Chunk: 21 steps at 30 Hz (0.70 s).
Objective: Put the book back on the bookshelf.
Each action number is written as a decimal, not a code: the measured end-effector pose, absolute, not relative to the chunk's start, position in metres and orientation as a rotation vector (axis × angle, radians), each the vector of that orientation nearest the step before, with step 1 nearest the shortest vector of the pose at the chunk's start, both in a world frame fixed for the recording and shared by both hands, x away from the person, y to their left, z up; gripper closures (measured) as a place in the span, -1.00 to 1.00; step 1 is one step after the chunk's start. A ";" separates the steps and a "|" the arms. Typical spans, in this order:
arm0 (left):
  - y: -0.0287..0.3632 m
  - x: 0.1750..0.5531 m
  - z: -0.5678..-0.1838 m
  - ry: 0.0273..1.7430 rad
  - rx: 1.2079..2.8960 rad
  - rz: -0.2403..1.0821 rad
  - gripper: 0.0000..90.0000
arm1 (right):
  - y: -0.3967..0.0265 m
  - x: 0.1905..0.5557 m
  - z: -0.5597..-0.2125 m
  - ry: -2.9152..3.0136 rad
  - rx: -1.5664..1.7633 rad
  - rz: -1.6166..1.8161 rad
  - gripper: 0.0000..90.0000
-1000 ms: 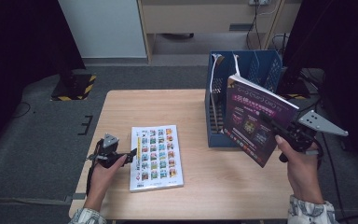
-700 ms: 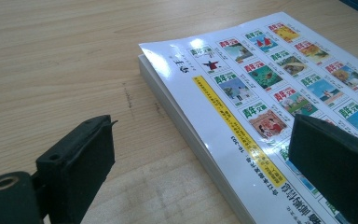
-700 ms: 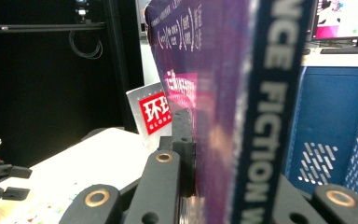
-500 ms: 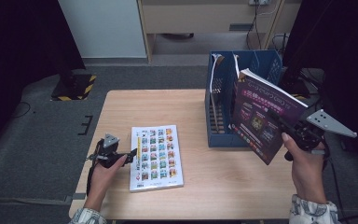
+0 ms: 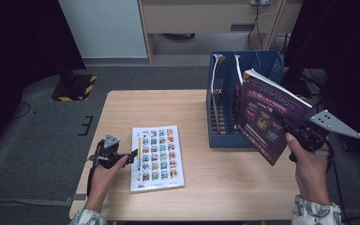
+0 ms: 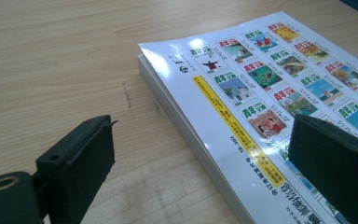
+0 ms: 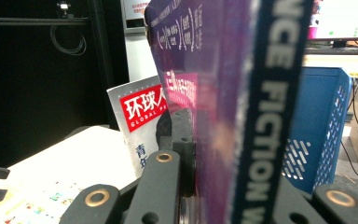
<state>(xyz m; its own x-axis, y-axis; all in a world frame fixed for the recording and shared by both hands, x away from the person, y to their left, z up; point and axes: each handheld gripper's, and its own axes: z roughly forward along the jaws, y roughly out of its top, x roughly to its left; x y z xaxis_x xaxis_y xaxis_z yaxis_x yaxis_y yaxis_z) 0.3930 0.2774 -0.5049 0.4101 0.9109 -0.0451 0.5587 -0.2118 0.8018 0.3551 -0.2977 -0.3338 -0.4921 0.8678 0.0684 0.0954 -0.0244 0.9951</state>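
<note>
My right gripper (image 5: 287, 125) is shut on the lower edge of a purple magazine (image 5: 262, 117), which it holds tilted in the air just in front of the blue file rack (image 5: 221, 136). In the right gripper view the purple magazine (image 7: 223, 70) stands edge-on between the jaws of my right gripper (image 7: 209, 154). A white book with rows of colourful pictures (image 5: 158, 157) lies flat on the table. My left gripper (image 5: 132, 157) rests at that book's left edge. Seen from the left gripper (image 6: 200, 158), its jaws are open, one over the bare wood and one over the white book (image 6: 270, 88).
The blue rack (image 7: 324, 126) has upright dividers, and a white magazine with a red label (image 7: 140, 116) stands in it. The wooden table (image 5: 136, 108) ends close to the rack on the right. A cabinet and cables lie beyond the far edge.
The purple magazine, still in the right gripper, has shifted slightly up and to the right beside the rack. The left gripper and the white book have not moved.
</note>
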 end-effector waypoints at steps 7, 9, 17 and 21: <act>0.277 0.393 -0.505 1.255 1.894 0.576 -0.85 | -0.300 0.355 -0.334 1.624 1.025 1.551 0.87; 0.278 0.393 -0.505 1.256 1.894 0.576 -0.85 | -0.301 0.355 -0.334 1.620 1.031 1.539 0.87; 0.277 0.393 -0.505 1.254 1.894 0.576 -0.85 | -0.299 0.362 -0.340 1.594 1.055 1.477 0.87; 0.278 0.393 -0.505 1.260 1.890 0.579 -0.85 | -0.301 0.366 -0.343 1.568 1.075 1.466 0.87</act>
<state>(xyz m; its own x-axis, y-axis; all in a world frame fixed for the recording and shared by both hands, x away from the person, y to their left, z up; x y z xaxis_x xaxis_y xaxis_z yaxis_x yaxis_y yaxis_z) 0.3931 0.2785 -0.5048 0.4060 0.9127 -0.0466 0.5593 -0.2078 0.8025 0.3657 -0.3011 -0.3427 -0.3894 0.9204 0.0346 0.0966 0.0034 0.9953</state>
